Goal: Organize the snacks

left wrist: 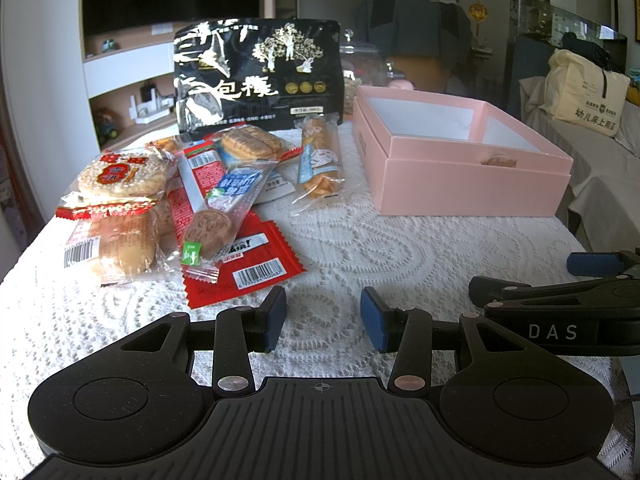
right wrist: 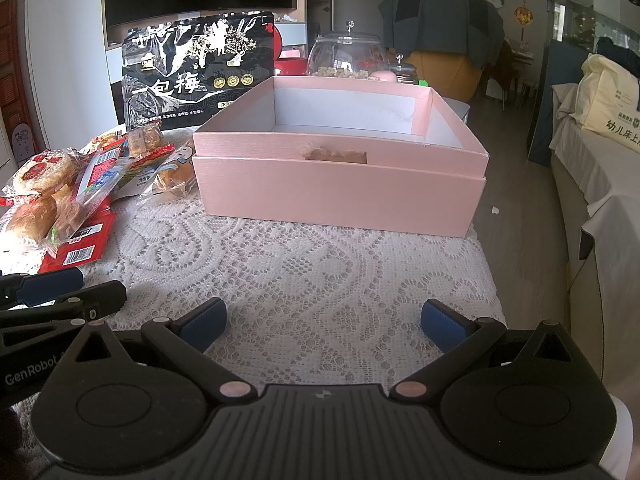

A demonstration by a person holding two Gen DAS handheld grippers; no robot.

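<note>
White lace tablecloth (right wrist: 320, 280), snacks piled left, pink box right.

Wrapped snacks (left wrist: 168, 216) lie heaped at the left before an upright black plum bag (left wrist: 260, 76); the open pink box (right wrist: 340, 188) sits far right, apparently empty. The left gripper (left wrist: 323, 318) and right gripper (right wrist: 322, 322) hover near the table's front edge, jaws released, grasping nothing.

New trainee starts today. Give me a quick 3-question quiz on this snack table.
1. True or false: the pink box already holds snacks.
2. Which stands upright behind the snack pile? A) black bag B) glass jar C) cream tote
3. Fill in: the left gripper and the right gripper both have their jaws ____, holding nothing.

Key: 1 false, as far as its interior shows; 2 A, the black bag; 3 open.
</note>
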